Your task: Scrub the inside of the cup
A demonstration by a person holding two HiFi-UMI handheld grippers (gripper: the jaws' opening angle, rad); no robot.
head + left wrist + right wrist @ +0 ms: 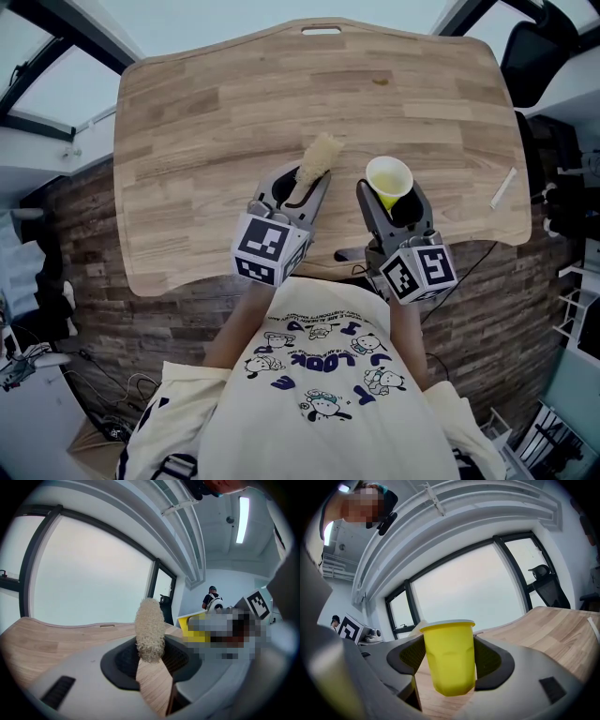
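Nearest me, my left claw (pixel 298 194) is clamped on the scrubber (pixel 319 157), whose pale bristly head sticks out past the jaws. Just beside it, not touching, my right claw (pixel 395 204) grips the yellow cup (pixel 388 177) upright with its mouth open, over the front of the desk (pixel 216 112). My worry: if the scrubber goes in off-centre, it could lever that thin cup out of the pads or tip it.
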